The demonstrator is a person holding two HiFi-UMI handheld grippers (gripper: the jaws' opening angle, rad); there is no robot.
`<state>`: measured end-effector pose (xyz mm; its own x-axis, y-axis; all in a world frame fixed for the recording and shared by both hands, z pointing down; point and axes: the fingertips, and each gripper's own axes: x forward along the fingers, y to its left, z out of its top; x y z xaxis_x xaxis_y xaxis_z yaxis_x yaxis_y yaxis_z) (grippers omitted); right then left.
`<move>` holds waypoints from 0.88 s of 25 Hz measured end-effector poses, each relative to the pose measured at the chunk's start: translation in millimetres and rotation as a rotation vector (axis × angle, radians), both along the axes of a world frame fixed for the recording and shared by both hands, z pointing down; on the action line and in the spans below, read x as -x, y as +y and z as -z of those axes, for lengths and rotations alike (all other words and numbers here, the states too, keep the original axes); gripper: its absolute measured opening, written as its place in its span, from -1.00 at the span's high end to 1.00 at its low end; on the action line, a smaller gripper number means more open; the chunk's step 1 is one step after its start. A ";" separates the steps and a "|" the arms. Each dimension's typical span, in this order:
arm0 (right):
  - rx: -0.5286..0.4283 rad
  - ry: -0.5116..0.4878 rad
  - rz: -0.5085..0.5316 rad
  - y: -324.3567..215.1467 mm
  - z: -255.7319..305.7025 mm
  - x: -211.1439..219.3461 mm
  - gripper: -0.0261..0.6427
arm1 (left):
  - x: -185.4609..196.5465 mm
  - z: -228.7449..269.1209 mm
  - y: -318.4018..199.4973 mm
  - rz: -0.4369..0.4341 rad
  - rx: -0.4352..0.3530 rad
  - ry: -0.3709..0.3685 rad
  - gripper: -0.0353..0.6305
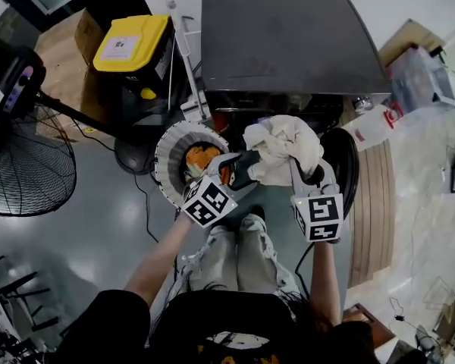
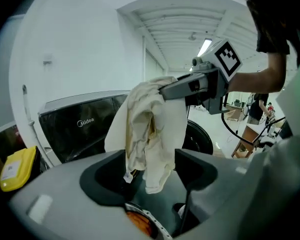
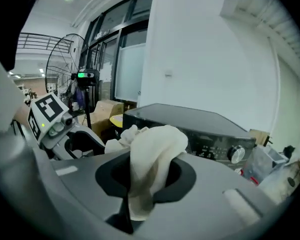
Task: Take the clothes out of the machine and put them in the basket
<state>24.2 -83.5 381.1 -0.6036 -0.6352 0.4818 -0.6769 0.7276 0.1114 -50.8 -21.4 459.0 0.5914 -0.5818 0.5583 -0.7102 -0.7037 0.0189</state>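
Note:
A cream cloth [image 1: 282, 149] hangs in the air in front of the black washing machine [image 1: 288, 36], whose round door [image 1: 347, 169] stands open. My right gripper [image 1: 299, 171] is shut on the cloth's upper part [image 3: 150, 154]. In the left gripper view the right gripper [image 2: 162, 90] holds the cloth [image 2: 150, 129] up. Its lower end dangles between the spread fingers of my left gripper [image 2: 150, 166], which is open. In the head view the left gripper [image 1: 244, 170] sits just left of the cloth. A white round basket [image 1: 167, 154] with orange clothes [image 1: 199, 158] stands on the floor at the left.
A standing fan [image 1: 23, 165] fills the left side. A black bin with a yellow lid [image 1: 133, 44] and a cardboard box [image 1: 61, 44] sit behind the basket. A wooden board [image 1: 371, 203] and a plastic jug [image 1: 371, 127] lie right of the machine.

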 end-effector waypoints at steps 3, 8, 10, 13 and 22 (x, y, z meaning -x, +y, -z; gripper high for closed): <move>-0.031 -0.025 0.045 15.2 31.1 20.1 0.66 | 0.5 12.0 7.2 0.010 -0.016 0.035 -0.09; -0.072 -0.074 0.136 42.2 68.6 66.9 0.66 | 10.3 32.5 11.9 0.059 -0.079 0.071 -0.12; -0.081 -0.094 0.182 53.2 80.7 86.6 0.66 | 20.9 42.3 11.7 0.111 -0.112 0.078 -0.11; -0.087 -0.128 0.240 66.6 93.6 115.4 0.66 | 47.2 56.0 14.8 0.191 -0.168 0.079 0.16; -0.002 -0.254 0.407 103.5 92.7 206.9 0.66 | 157.3 64.6 61.6 0.438 -0.235 0.009 0.61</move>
<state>-182.7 20.0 288.3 -0.9018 -0.3240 0.2858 -0.3434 0.9390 -0.0188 -208.1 40.3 394.4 0.2673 -0.8863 0.3781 -0.9407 -0.3252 -0.0972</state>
